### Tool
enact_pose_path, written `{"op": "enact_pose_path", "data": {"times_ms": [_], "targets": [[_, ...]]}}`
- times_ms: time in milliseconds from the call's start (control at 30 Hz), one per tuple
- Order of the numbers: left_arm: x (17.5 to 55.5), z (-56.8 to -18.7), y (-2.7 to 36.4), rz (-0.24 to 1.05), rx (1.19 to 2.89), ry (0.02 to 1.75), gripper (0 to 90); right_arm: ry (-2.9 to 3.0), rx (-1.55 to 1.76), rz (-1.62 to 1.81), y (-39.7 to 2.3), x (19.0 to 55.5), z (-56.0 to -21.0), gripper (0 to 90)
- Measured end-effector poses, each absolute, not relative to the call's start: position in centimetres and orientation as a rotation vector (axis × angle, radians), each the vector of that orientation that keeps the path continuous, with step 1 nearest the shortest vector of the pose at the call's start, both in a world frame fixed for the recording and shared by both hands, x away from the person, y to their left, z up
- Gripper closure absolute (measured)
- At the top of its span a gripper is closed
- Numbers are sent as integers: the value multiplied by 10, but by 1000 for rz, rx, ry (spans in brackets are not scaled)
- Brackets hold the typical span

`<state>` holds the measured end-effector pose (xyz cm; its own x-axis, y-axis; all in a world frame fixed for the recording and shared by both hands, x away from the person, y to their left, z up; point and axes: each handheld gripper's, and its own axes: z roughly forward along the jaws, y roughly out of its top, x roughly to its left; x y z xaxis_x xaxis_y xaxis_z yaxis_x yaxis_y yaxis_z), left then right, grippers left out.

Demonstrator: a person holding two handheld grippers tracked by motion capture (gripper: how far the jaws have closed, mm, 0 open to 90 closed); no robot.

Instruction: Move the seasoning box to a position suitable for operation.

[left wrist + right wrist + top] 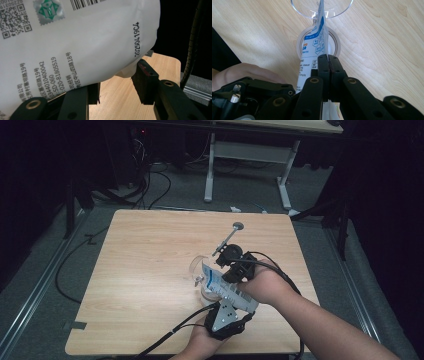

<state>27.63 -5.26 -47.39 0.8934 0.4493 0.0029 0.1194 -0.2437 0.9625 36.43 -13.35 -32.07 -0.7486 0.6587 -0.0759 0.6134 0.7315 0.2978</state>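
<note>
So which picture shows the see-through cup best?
The high view: the clear cup sits whole on the table, with the white packet tipped over it. The right gripper view catches just its round rim. The left gripper view has the packet close up.

Light wood table (pixel 150 270); clear glass container (pixel 200 270) standing on it, metal spoon (pixel 229 237), possibly.

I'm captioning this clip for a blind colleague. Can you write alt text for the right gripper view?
The right gripper has its two black jaws shut on the edge of a white and blue printed pouch, whose top points toward a clear jar on the wooden table. A hand shows at lower left.
</note>
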Motion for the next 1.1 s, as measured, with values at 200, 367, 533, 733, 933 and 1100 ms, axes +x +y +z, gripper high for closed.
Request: {"op": "enact_pose_path", "data": {"times_ms": [200,367,533,733,933,1100], "targets": [[277,-474,-51,331,1805,430,606,2754,1022,378,-131,365,-321,897],[277,-474,-51,330,1803,430,606,2756,1023,378,-130,365,-321,898],[277,-473,-51,329,1801,430,606,2756,1022,376,-130,365,-321,897],[277,-473,-51,331,1800,429,606,2759,1014,377,-129,365,-322,897],[276,-473,-51,330,1797,428,606,2758,1019,382,-130,365,-321,897],[276,-472,-51,332,1793,427,606,2759,1013,384,-130,365,-320,897]]}}
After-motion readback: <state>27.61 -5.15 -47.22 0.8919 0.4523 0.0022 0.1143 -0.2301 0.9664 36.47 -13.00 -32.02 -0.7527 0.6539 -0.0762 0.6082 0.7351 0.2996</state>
